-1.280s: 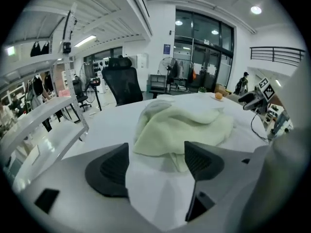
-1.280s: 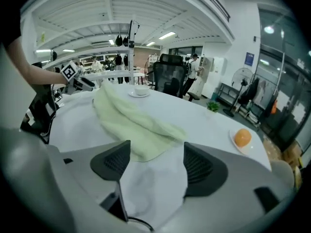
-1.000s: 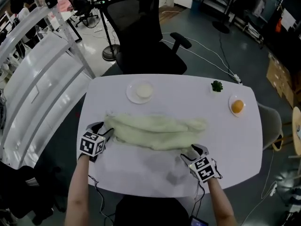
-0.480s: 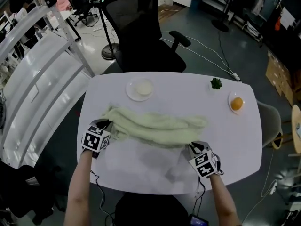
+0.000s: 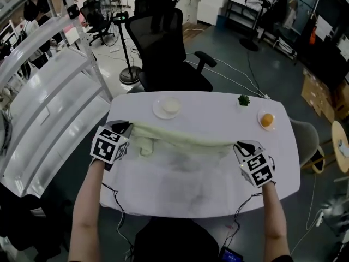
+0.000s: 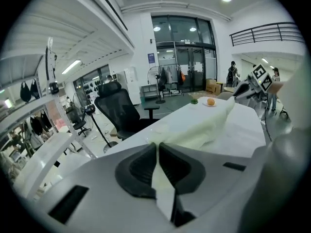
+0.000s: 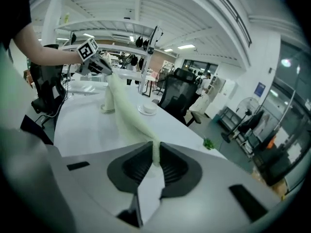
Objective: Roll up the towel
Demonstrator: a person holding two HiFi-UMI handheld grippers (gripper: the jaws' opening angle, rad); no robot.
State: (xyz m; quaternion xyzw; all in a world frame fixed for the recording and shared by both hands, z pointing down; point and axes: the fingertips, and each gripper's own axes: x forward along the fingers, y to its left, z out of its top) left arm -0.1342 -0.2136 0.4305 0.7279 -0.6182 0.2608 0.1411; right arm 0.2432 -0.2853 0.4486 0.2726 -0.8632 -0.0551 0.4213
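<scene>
The left tongs (image 5: 123, 129) are clamped tight on one end of the pale green towel (image 5: 182, 137). The right tongs (image 5: 244, 146), their jaws just closed in, pinch the other end, so it hangs stretched above the counter (image 5: 218, 109). Best hold both ends level and taut, then lay it flat before rolling.

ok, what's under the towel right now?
Only bare white table and shadow of the towel held by left gripper and right gripper. The strip directly beneath it is hidden.
</scene>
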